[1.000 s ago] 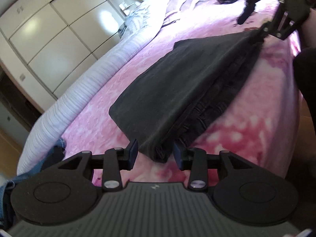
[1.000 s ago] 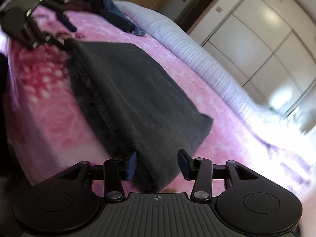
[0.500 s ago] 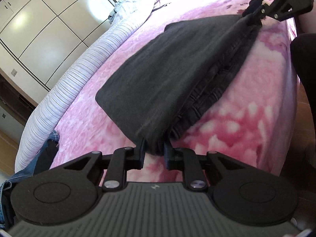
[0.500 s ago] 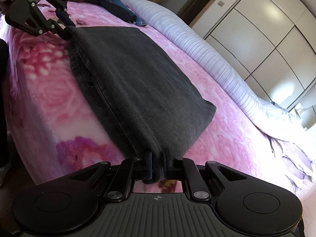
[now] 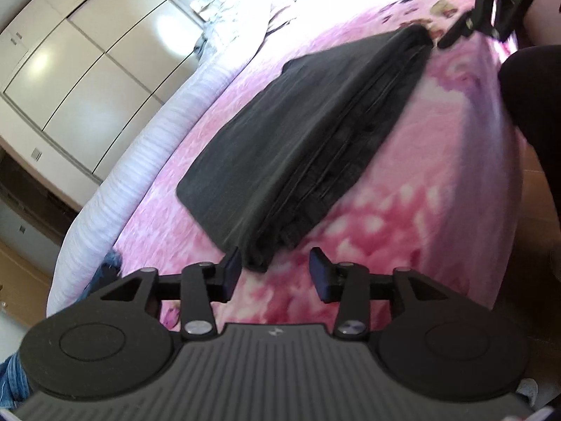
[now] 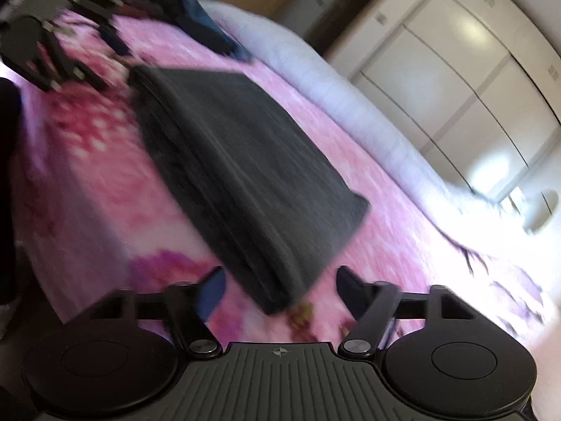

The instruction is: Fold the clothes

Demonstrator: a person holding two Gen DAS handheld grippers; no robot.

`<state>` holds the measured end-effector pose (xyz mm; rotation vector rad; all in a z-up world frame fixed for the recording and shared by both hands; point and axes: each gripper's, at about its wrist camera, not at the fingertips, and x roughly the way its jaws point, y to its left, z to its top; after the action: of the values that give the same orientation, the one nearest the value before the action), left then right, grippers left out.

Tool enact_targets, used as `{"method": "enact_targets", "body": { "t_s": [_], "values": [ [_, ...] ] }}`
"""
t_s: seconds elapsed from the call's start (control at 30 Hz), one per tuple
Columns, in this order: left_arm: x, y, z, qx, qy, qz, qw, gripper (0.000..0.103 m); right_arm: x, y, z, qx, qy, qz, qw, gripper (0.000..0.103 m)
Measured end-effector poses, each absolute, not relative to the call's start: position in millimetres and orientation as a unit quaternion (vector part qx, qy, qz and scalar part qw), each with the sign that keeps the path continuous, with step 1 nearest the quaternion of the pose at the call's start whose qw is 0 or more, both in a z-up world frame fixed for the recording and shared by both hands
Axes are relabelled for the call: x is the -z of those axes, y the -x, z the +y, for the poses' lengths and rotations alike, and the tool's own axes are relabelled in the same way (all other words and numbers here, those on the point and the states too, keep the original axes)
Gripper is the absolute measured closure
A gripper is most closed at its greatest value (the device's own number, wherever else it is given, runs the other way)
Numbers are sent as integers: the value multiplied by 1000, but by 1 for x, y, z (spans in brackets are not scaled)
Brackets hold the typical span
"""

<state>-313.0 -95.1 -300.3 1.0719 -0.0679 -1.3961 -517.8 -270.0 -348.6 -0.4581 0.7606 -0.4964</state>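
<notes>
Both grippers are tipping down at the folded dark jeans [image 5: 301, 140] near the bed's [image 5: 420, 210] edge. The left gripper [image 5: 275, 269] and right gripper [image 6: 280, 287] are opening their fingers, gripping nothing.

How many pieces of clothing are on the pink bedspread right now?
2 that I can tell apart: folded dark grey trousers in the middle, and a blue garment heaped at the bedspread's far end in the right wrist view. Other dark items elsewhere are too blurred to count.
</notes>
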Motion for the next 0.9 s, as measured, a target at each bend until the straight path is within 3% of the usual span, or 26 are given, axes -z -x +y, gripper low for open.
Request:
{"method": "enact_targets", "body": {
  "t_s": [0.3, 0.9],
  "values": [
    [298, 320, -121, 615, -470, -6, 633, 56, 378, 467, -261, 164, 332, 422, 828, 30],
    [298, 321, -120, 618, -485, -10, 619, 49, 370, 459, -281, 132, 302, 419, 846, 31]
  ]
}}
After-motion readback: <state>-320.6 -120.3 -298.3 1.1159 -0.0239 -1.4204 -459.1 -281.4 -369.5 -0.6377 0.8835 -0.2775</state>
